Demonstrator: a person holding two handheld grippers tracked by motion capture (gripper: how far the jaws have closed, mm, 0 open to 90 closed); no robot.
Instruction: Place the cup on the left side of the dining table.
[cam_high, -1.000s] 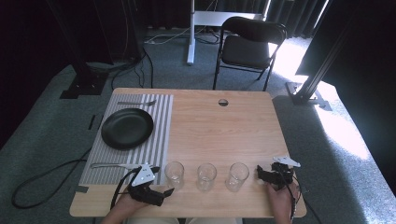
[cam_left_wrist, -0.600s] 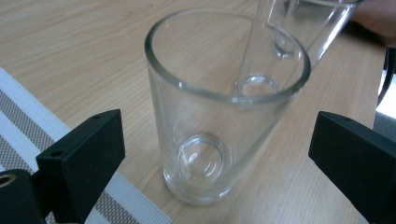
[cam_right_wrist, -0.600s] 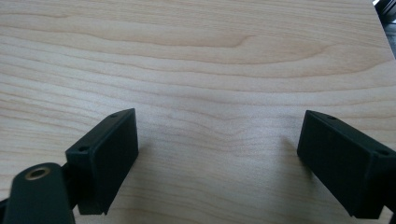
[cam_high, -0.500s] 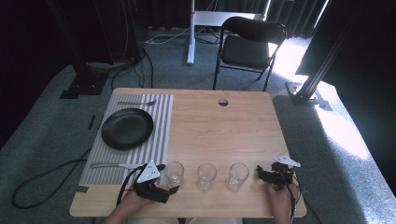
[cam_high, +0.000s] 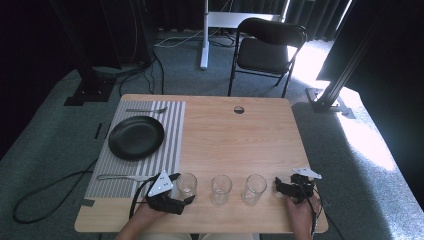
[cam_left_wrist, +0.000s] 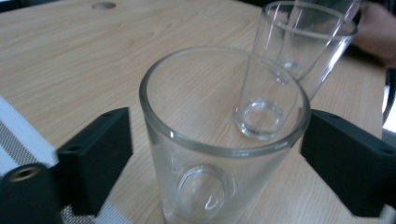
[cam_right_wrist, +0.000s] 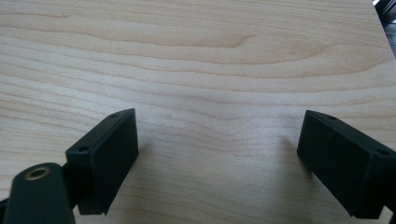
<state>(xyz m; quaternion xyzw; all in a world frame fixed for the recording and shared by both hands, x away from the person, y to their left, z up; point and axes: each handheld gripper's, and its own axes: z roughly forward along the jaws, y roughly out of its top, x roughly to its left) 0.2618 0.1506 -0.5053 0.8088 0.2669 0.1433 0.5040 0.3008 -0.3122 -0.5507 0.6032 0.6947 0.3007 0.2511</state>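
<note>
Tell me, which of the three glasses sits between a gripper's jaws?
The leftmost glass, nearest the placemat: the left gripper straddles it, open. The other two stand free.

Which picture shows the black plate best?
The high view. The black plate shows whole there, sitting on the striped placemat at the table's left. The left gripper view catches just a corner of that placemat; the right gripper view looks at bare wood.

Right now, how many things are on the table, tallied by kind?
Glasses: 3 — left, middle, right
Plate: 1
Placemat: 1
Fork: 1
Utensil beyond the plate, kind unclear: 1
Total: 7
</note>
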